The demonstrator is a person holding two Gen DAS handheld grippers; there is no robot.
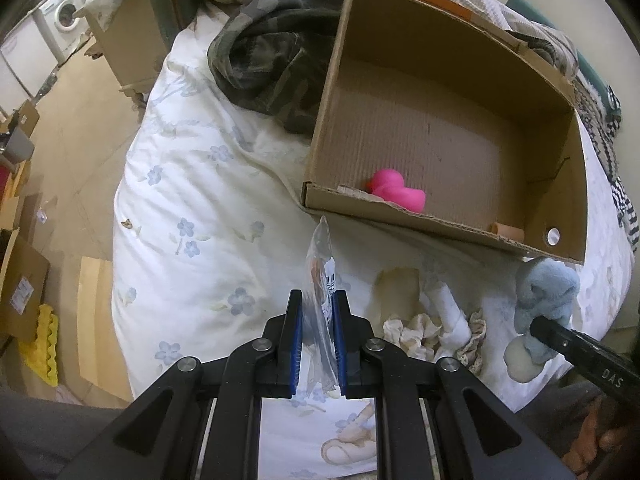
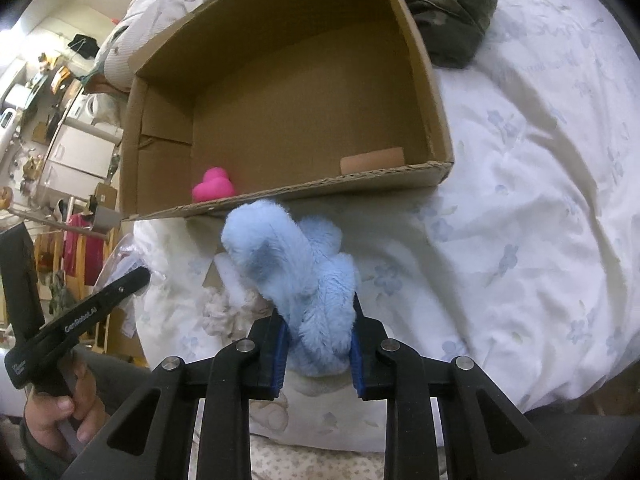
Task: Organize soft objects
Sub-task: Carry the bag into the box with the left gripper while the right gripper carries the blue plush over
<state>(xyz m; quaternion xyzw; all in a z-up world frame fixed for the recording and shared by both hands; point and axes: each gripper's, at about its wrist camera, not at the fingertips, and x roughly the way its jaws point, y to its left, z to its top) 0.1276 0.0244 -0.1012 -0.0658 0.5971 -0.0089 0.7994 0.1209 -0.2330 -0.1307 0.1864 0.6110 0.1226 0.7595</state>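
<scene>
The left gripper (image 1: pixel 317 300) pinched a clear plastic bag (image 1: pixel 319 264) and the right gripper (image 2: pixel 316 312) clamped a blue plush toy (image 2: pixel 296 268) before the cardboard box (image 2: pixel 288 196)

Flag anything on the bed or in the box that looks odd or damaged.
The cardboard box has a ragged, torn near wall, cut low. Crumpled paper scraps litter the floral duvet beside it. Only a pink toy and a brown tube lie inside.

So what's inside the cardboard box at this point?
Inside the cardboard box, a pink soft toy lies by the near wall, and a small brown cardboard roll sits in a near corner. The near wall hides the floor strip right behind it.
</scene>
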